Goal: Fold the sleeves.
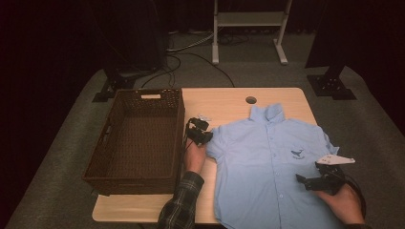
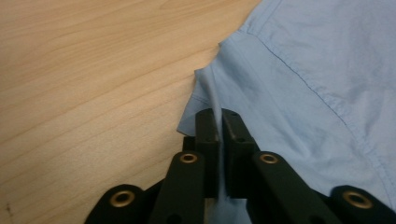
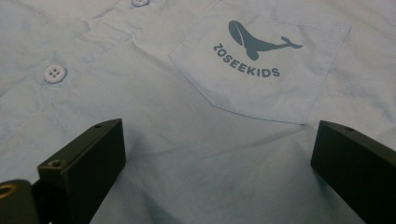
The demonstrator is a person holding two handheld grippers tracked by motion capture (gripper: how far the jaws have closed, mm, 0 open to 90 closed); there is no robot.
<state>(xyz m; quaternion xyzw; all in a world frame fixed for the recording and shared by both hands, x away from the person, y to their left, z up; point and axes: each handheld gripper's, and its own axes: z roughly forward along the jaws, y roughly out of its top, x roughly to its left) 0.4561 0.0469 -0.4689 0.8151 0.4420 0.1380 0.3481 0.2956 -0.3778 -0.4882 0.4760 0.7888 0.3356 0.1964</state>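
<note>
A light blue short-sleeved shirt (image 1: 270, 162) lies flat on the wooden table (image 1: 229, 102), buttoned, collar at the far side. My left gripper (image 1: 204, 137) is at the shirt's left sleeve. In the left gripper view its jaws are shut on a pinched fold of the sleeve edge (image 2: 212, 95), and the left gripper (image 2: 219, 122) holds the cloth between its pads. My right gripper (image 1: 302, 179) hovers over the shirt's right side, near the chest pocket (image 3: 261, 65) with a whale logo. The right gripper (image 3: 217, 154) stands open, its jaws wide apart above the cloth.
A dark brown woven basket (image 1: 138, 140) stands on the table's left side, beside my left hand. A round cable hole (image 1: 250, 100) is in the table beyond the collar. A white stand (image 1: 250, 28) and cables are on the floor behind.
</note>
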